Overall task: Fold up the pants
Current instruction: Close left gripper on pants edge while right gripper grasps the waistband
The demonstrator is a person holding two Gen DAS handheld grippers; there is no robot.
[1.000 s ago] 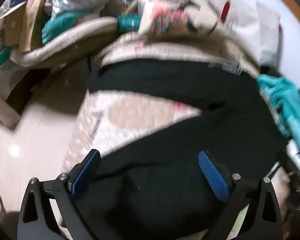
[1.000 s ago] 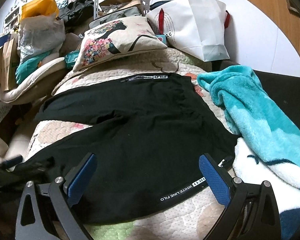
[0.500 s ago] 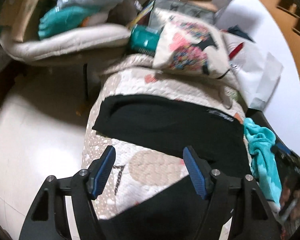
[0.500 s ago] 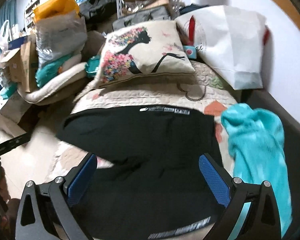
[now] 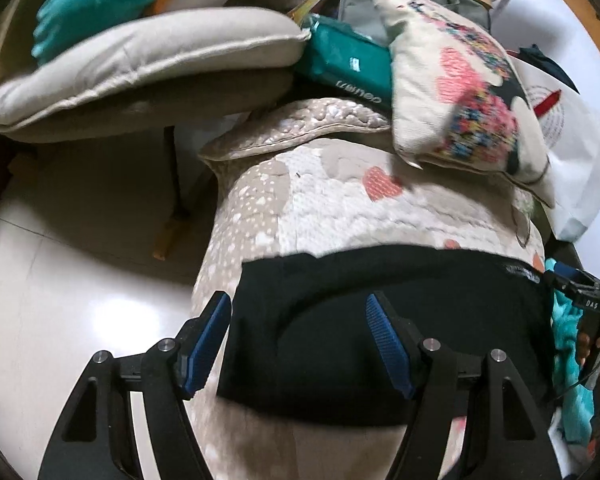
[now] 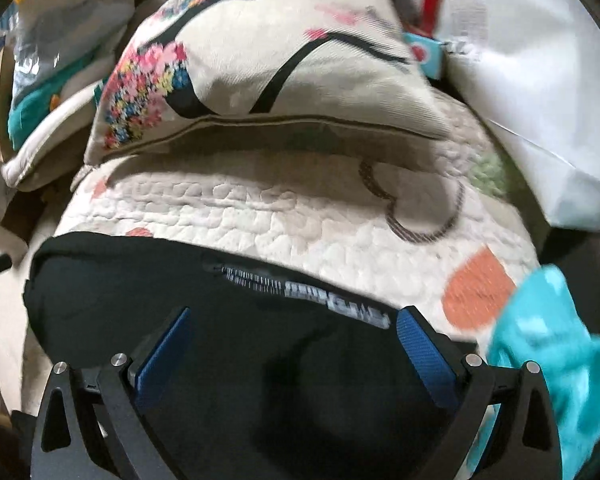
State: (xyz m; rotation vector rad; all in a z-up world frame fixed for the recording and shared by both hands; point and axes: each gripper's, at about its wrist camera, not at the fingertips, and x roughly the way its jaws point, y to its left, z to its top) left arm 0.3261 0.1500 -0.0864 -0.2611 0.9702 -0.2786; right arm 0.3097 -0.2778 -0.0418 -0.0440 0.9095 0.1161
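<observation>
Across the middle of both views a quilted bed cover (image 5: 340, 208), pale with coral hearts and brown dotted patches, carries everything else. On its lower part lie the black pants (image 5: 380, 320), spread flat, filling the lower centre of each frame; in the right wrist view their far edge bears a strip of white lettering (image 6: 324, 292), blurred beyond reading. Above the pants, toward the top of the frames, a cream cushion (image 6: 260, 60) printed with a figure and bright flowers rests on the cover. A white paper bag (image 6: 540, 80) with a red handle stands at the upper right, and a turquoise fleece blanket (image 6: 548, 344) bunches at the lower right, just beside the pants. In the left wrist view a beige padded seat (image 5: 140, 72) fills the upper left above a glossy pale floor (image 5: 60, 300).

The left hand-held gripper (image 5: 298, 344) sits over the left end of the pants, jaws apart after just narrowing, cloth under them but not pinched. The right hand-held gripper (image 6: 296, 356) hovers over the lettered edge, jaws wide apart, gripping nothing.
</observation>
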